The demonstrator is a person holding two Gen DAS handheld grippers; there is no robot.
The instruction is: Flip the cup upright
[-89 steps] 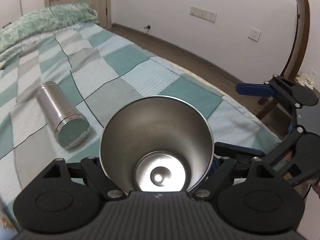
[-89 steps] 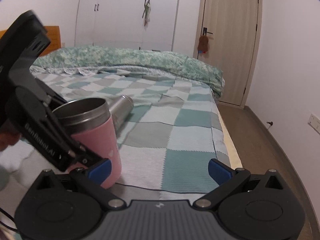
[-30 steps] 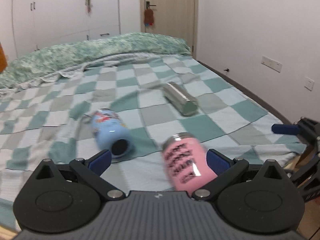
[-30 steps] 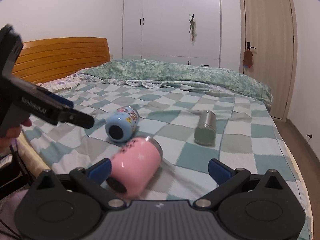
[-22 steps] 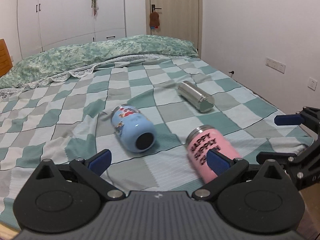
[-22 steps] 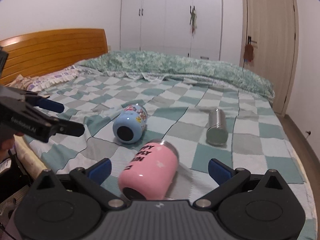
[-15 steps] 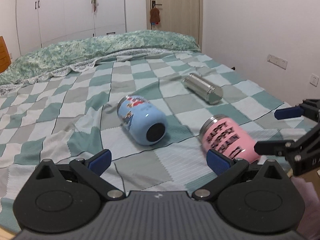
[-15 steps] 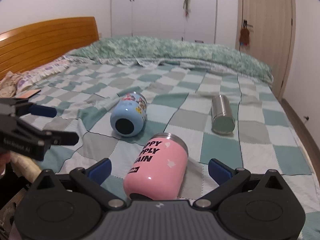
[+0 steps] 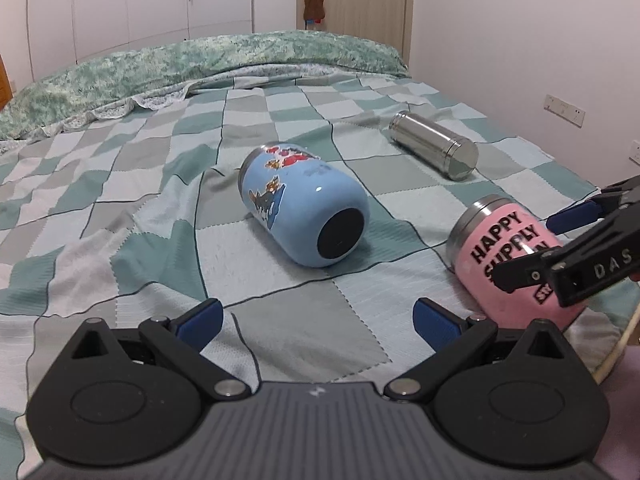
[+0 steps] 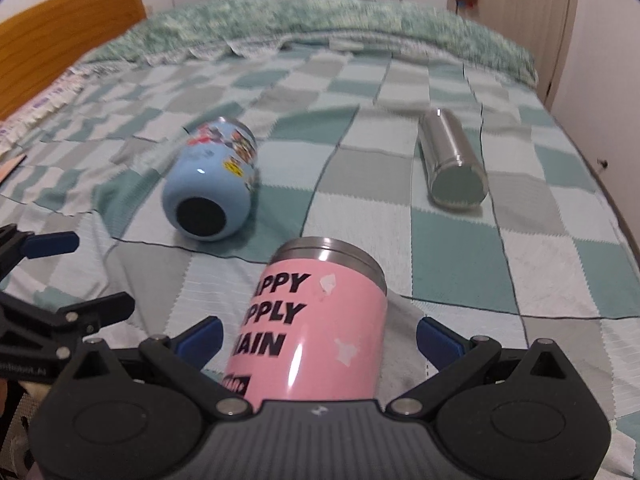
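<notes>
A pink cup (image 10: 316, 320) with black lettering lies on its side on the checked bedspread, steel rim pointing away from me. My right gripper (image 10: 320, 338) is open with the cup between its blue pads, which stand apart from its sides. The pink cup (image 9: 508, 256) also shows at the right of the left wrist view, partly behind the right gripper's fingers (image 9: 560, 268). My left gripper (image 9: 318, 322) is open and empty above the bedspread. A blue cartoon cup (image 9: 304, 208) lies on its side, base toward me.
A steel flask (image 9: 434, 150) lies on its side farther back right; it also shows in the right wrist view (image 10: 450, 162). A green quilt (image 9: 200, 60) is bunched at the bed's far end. A wooden headboard (image 10: 60, 36) stands at the left. The bed's right edge (image 10: 616, 208) drops to the floor.
The pink cup, held upright by my left gripper three seconds ago, now lies on its side on the bed. My left gripper let go and drew back left. My right gripper moved in around the cup.
</notes>
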